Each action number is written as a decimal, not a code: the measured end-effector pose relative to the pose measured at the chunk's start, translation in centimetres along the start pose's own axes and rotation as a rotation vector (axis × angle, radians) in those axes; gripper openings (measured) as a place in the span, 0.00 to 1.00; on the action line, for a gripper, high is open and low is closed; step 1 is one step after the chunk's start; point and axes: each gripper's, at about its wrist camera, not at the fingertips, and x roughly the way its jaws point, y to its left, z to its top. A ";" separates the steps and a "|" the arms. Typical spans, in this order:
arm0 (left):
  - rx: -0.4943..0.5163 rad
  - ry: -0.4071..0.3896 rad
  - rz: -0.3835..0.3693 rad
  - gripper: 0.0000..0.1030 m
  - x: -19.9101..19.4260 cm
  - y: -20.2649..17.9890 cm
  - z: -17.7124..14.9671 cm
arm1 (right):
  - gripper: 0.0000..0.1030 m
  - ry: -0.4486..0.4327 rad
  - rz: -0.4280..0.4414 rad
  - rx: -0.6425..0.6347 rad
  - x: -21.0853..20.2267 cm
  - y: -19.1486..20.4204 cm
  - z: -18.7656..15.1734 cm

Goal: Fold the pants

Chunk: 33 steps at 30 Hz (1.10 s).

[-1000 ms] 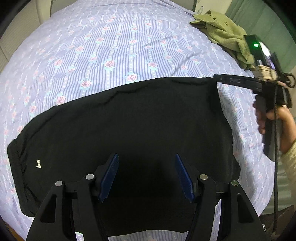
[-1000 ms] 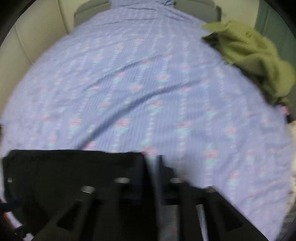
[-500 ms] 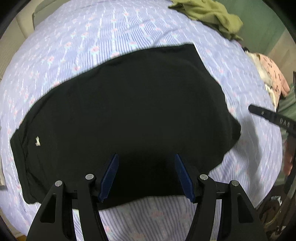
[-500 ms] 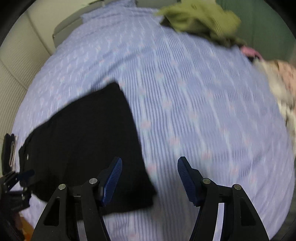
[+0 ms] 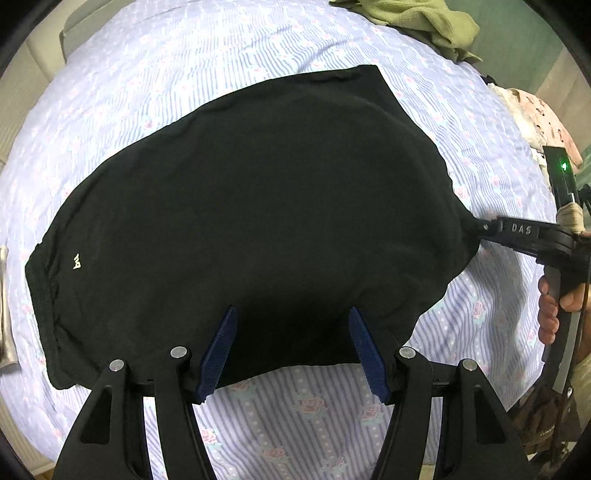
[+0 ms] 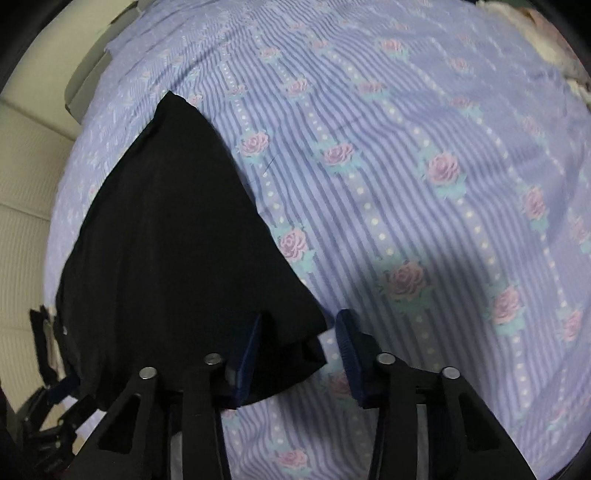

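Black pants lie folded flat on the bed, with a small white logo near their left end. My left gripper is open above the near edge of the pants, blue pads apart. In the right wrist view the pants fill the left side. My right gripper is open, and the right corner of the pants lies between its fingers. In the left wrist view the right gripper reaches in from the right and touches that corner.
The bed has a lilac striped sheet with roses. An olive green garment lies at the far right. A pink and white garment lies at the right edge. A beige wall is left of the bed.
My right gripper opened, left the far corner of the pants and moved to their near right corner. My left gripper drew back towards the near edge, still open.
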 end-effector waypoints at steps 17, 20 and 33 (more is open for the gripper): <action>-0.096 -0.008 0.062 0.64 -3.4 4.5 -5.9 | 0.45 -0.110 -0.058 -0.295 -8.4 6.3 -7.3; -0.115 -0.005 0.067 0.64 -3.9 5.3 -7.7 | 0.45 -0.045 0.060 -0.386 -7.7 9.2 -10.2; -0.202 -0.007 0.072 0.64 -4.4 5.4 -12.5 | 0.45 0.160 0.170 -0.452 0.2 13.8 -14.7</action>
